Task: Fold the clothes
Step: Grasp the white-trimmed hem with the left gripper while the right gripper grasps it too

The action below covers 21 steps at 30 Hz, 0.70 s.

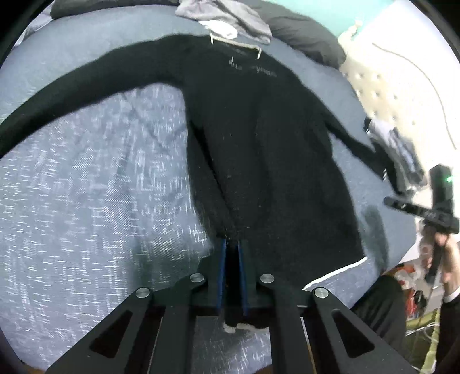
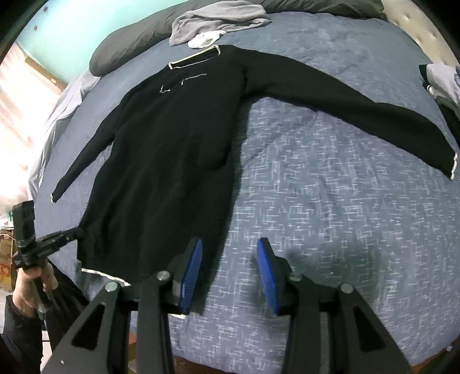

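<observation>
A black long-sleeved sweater (image 1: 273, 158) with a white-trimmed collar and hem lies spread flat on the blue-grey bedspread (image 1: 86, 187), sleeves out to both sides. My left gripper (image 1: 232, 244) is shut on the sweater's hem, and the black cloth bunches up between the blue pads. In the right wrist view the same sweater (image 2: 172, 138) runs away from me, with the left gripper (image 2: 77, 231) at its lower left corner. My right gripper (image 2: 228, 244) hangs open over the sweater's lower right corner; its left pad is above the cloth and its right pad above the bedspread (image 2: 330, 201), with nothing pinched.
A grey garment (image 2: 218, 17) and a white item (image 2: 204, 38) lie crumpled beyond the collar, against dark pillows (image 2: 129, 43). A pile of clothes (image 2: 442, 83) sits at the bed's right edge. A cream tufted headboard (image 1: 388, 86) borders the bed. A hand (image 2: 26, 284) holds the left tool.
</observation>
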Tool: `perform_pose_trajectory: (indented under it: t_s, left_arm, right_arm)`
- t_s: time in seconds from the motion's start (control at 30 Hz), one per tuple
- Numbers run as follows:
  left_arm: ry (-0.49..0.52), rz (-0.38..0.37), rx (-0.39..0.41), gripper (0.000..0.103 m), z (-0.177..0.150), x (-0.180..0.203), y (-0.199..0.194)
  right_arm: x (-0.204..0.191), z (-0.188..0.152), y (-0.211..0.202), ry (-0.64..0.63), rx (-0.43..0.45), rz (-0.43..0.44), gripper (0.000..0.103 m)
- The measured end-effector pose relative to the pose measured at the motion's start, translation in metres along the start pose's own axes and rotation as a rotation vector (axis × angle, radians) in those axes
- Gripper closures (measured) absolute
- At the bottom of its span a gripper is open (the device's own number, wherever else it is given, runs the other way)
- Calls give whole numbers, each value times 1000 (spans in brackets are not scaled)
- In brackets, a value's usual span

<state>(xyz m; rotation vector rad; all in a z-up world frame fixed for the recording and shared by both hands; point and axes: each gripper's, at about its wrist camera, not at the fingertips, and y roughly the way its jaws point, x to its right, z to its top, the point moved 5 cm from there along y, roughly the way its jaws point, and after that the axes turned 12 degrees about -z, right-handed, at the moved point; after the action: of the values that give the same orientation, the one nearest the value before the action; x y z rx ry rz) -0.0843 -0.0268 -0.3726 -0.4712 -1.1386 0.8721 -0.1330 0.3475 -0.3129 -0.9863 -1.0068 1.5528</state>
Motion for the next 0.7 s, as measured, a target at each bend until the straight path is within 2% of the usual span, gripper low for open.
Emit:
perform_pose_trajectory:
  t_s: [0.1, 0.23, 0.3, 0.37, 0.5, 0.6, 0.67, 0.7]
  left_arm:
    - [0, -18, 29, 95, 7, 3, -19]
    - [-37, -4, 28, 95, 5, -16, -31]
    - [-65, 3, 9, 95, 3, -25, -26]
    - [-89, 3, -7, 95, 2, -33, -18]
    - [-73, 37, -36, 93, 1, -31, -6]
    - [-59, 68, -18, 92, 2, -30, -10]
    - [-45, 71, -9, 85, 2, -28, -16]
    - [-41, 71, -10, 77, 2, -28, -18]
  right_arm:
    - [-9, -1, 1, -22, -5, 8, 63]
    - [-24, -3, 4, -60, -22, 23, 61]
    - [-30, -6, 10, -81, -44, 19, 57]
    - [-35, -10, 17, -102, -64, 8, 57]
    - [-44, -20, 29, -124, -104, 18, 49]
    - [-51, -24, 38, -139, -129, 12, 49]
    - [-53, -27, 44, -143, -144, 11, 49]
    - [-56, -28, 47, -144, -157, 16, 49]
